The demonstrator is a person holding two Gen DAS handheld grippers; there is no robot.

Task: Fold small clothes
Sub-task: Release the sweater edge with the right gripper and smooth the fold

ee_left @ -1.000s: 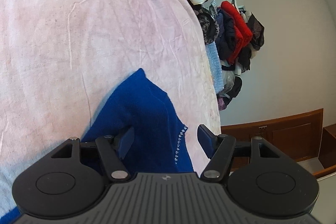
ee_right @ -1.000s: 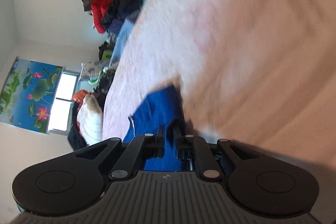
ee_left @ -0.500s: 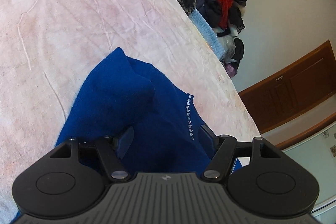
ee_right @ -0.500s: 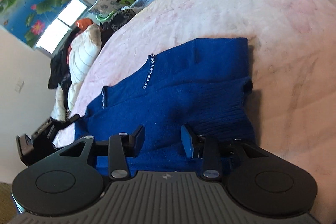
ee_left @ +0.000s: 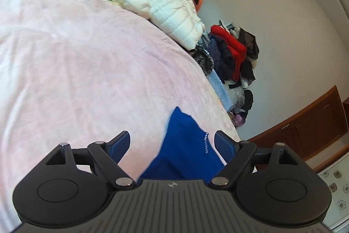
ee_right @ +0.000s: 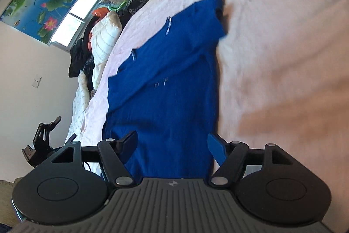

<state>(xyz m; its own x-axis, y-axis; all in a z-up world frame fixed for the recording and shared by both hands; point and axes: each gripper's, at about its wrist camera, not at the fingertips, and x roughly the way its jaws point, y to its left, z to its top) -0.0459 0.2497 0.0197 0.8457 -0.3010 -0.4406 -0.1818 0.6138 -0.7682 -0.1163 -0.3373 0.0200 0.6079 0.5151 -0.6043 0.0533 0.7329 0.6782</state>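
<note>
1. Most of the folding looks done, by my reading: the blue sweater (ee_right: 170, 84) lies flat on the bed as a narrow, layered strip running from the lower middle to the upper middle of the right wrist view, with a panel or sleeve already laid across it. What seems left is a last fold or some smoothing, since the far corner at the top of the strip sits a little rumpled.
2. Pink blanket (ee_left: 87, 62) covers the whole bed and fills the left and centre of the left wrist view; it is creased but bare apart from the sweater.
3. Heaped clothes (ee_left: 231, 51) and a white puffer jacket (ee_left: 174, 14) line the bed's far edge at upper right, against a plain pale wall.
4. Wooden cabinets (ee_left: 309, 130) run along the lower right, and a lotus painting (ee_right: 43, 3) hangs beside a window at upper left of the right wrist view.
5. Right gripper (ee_right: 172, 143) hangs above the near end of the sweater, jaws opening, pads clear of the cloth.
6. Left gripper (ee_left: 172, 141) shows only a corner of the sweater (ee_left: 185, 145) at lower centre; its jaws are opening too, pinching nothing.
</note>
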